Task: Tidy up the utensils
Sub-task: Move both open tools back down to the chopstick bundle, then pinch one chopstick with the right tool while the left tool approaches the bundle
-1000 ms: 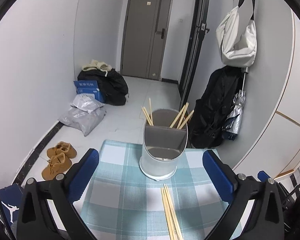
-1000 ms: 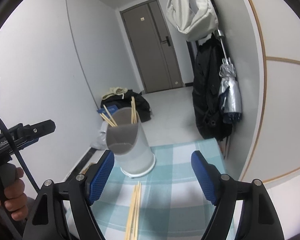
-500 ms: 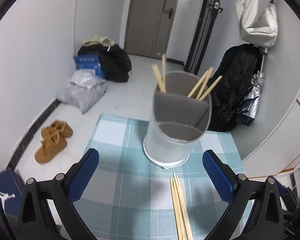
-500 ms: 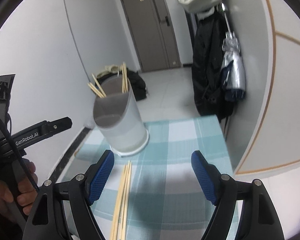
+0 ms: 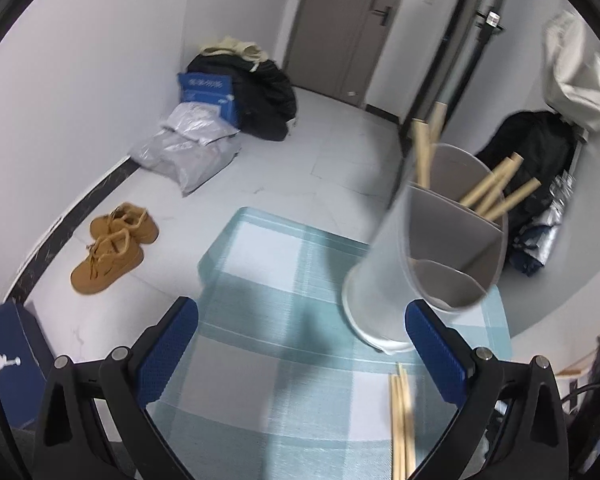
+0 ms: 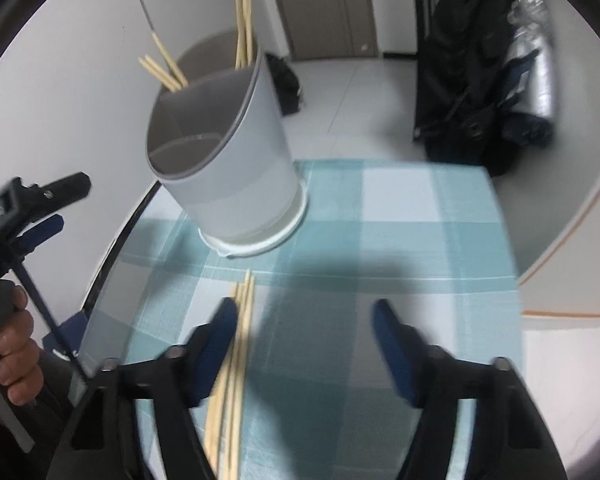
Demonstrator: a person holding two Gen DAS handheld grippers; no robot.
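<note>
A grey-white divided utensil holder [image 5: 396,280] [image 6: 236,184] stands on the teal plaid tablecloth [image 5: 284,280] [image 6: 400,248], with several wooden chopsticks [image 5: 496,192] [image 6: 244,28] leaning in its rear section. A loose bundle of chopsticks [image 5: 402,420] [image 6: 236,352] lies flat on the cloth in front of it. My left gripper [image 5: 300,348] is open over bare cloth, its right finger beside the holder's base. My right gripper [image 6: 304,340] hovers over the cloth with its jaws closing. The bundle runs just inside its left finger [image 6: 216,344], and no pad presses on it.
In the right wrist view a hand [image 6: 12,360] holds the left gripper [image 6: 40,200] off the table's left edge. Tan shoes [image 5: 112,248] and bags [image 5: 188,148] lie on the floor beyond. A black coat [image 6: 460,80] hangs near the table's far right corner.
Both grippers sank toward the table and tipped further down, so the holder looms larger. The right jaws narrowed. In the left view the holder shifted right.
</note>
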